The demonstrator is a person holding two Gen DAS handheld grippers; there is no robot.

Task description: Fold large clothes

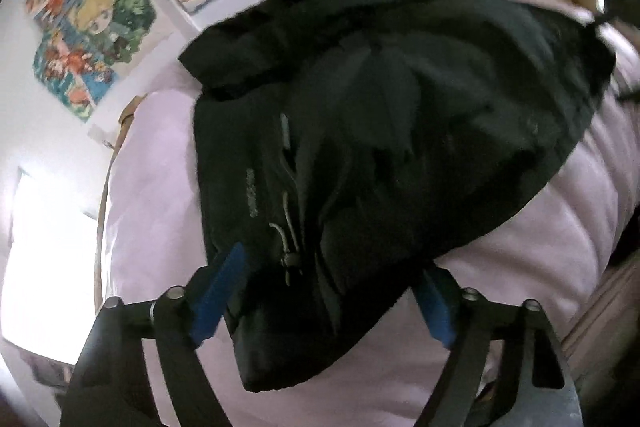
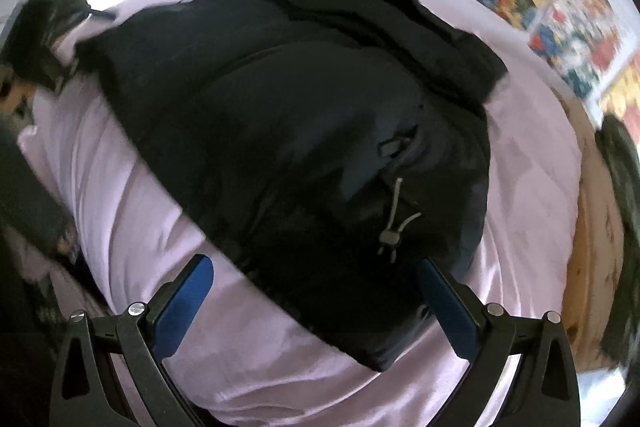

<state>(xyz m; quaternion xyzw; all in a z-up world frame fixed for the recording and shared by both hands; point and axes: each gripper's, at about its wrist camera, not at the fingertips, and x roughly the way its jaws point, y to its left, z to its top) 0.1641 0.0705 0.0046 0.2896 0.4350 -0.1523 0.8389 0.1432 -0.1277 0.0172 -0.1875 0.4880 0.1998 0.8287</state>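
Black puffy jacket (image 1: 380, 131) bunched on pink sheet (image 1: 540, 247), hem corner toward cameras. Left gripper (image 1: 332, 287) spread astride corner; right gripper (image 2: 316, 291) spread.

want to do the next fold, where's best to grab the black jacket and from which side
Probably the near hem corner of the black jacket, where it tapers to a thick, narrow end on the pink bedsheet. Come from the near side, angled down: the left gripper already straddles that end, pads apart.
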